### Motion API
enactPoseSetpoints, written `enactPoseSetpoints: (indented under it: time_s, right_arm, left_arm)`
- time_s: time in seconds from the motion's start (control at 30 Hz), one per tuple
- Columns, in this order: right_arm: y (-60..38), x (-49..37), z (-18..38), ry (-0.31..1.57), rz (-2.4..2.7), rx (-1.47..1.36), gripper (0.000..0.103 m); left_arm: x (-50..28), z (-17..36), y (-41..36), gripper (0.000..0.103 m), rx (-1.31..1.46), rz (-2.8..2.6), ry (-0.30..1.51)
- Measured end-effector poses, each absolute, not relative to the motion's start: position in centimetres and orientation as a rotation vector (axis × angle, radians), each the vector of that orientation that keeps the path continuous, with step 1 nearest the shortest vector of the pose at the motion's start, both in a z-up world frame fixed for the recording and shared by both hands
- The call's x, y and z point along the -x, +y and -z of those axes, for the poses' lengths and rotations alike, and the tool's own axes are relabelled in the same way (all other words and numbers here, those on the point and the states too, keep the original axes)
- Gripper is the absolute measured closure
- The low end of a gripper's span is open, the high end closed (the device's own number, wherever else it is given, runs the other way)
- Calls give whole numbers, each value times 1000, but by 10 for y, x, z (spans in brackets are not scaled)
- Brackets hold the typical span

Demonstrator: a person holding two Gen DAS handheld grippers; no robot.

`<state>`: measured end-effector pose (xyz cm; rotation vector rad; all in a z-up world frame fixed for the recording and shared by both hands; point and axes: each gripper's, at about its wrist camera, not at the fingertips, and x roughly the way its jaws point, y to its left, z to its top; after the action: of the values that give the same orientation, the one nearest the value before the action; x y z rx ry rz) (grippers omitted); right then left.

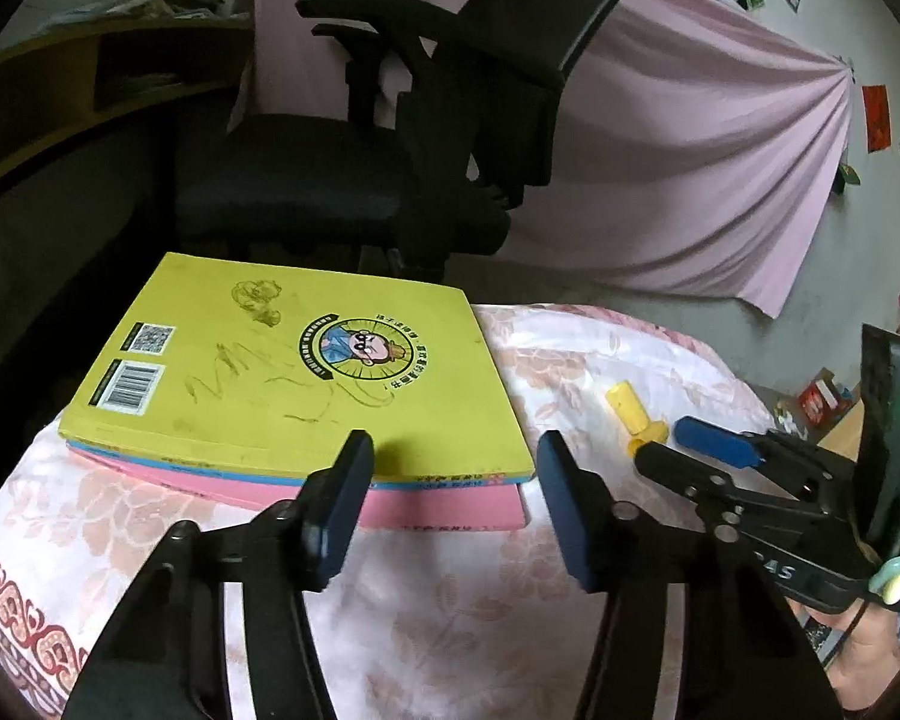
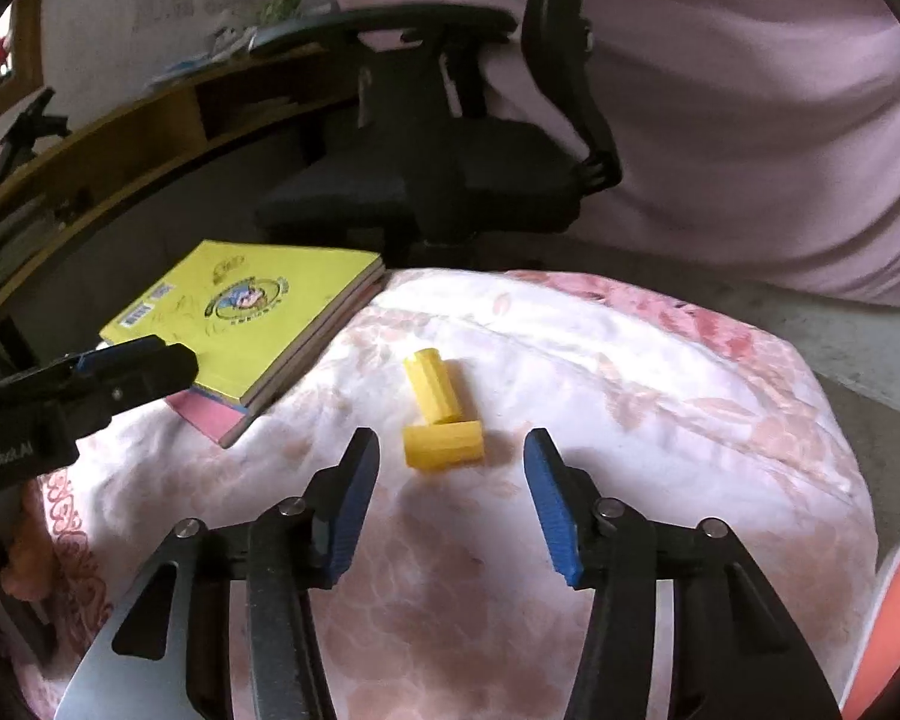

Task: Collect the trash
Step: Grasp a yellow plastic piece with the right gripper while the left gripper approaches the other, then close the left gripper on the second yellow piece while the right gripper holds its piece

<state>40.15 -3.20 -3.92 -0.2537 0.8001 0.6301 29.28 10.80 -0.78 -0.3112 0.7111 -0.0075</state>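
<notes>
The right gripper (image 2: 450, 450) has its jaws apart, clamped on nothing, with bare quilt (image 2: 660, 360) between the blue pads (image 2: 561, 516); the yellow pieces (image 2: 441, 420), two short cylinders touching in a T, lie on the quilt just beyond the fingertips at the centre of the right wrist frame, the nearer one crosswise to the gap. To their right the quilt is open out to its rounded edge. To their left, near but apart, sits the stack of books (image 2: 252, 312), its corner pointing toward the lower left. The left gripper (image 1: 453, 456) also stands apart and empty, its tips over the near edge of the yellow top book (image 1: 294, 372), pink books showing underneath. In the left wrist frame the pieces lie at right centre, partly hidden by the right gripper's fingers. Beyond the books a black chair (image 1: 390, 138) stands close to the quilt's far edge, a wooden desk (image 2: 150, 120) at upper left, a pink cloth (image 1: 720, 150) across the wall at upper right.
</notes>
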Motion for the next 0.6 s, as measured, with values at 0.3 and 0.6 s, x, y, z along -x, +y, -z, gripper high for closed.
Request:
enactPoseSetpoints:
  time_s: [0.3, 0.6]
  right_arm:
    - [-49, -392, 37, 803, -611, 244, 76]
    - [-104, -360, 31, 790, -464, 268, 76]
  left_arm:
    - [-296, 5, 91, 57, 233, 88, 719]
    - [-298, 3, 49, 57, 52, 192, 714]
